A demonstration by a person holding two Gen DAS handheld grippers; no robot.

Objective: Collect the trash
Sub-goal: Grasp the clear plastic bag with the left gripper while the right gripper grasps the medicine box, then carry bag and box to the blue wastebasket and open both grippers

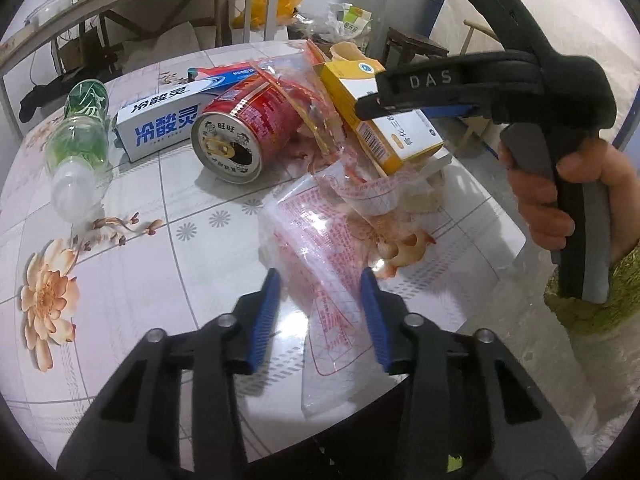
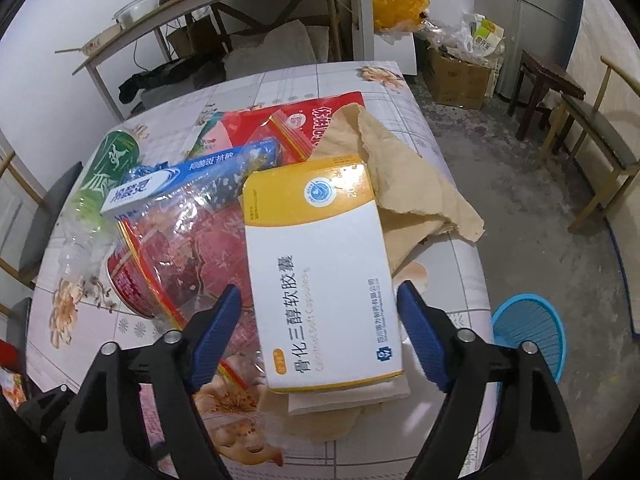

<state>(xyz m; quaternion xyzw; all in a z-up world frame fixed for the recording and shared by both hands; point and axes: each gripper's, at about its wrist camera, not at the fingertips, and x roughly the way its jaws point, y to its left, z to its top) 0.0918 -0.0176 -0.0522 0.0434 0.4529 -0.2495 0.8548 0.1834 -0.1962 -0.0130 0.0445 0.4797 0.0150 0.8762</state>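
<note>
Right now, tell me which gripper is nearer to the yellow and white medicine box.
Right. The right gripper straddles the medicine box, its blue fingers flanking both sides without pressing. The left gripper sits back over the clear plastic bag, the box well beyond its fingertips.

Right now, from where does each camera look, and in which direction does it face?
Left wrist: on the left gripper, facing down across the table at a clear printed bag; the right gripper and a hand show.
Right wrist: on the right gripper, facing down at the yellow-white medicine box.
Shared: box, red can, toothpaste box.
</note>
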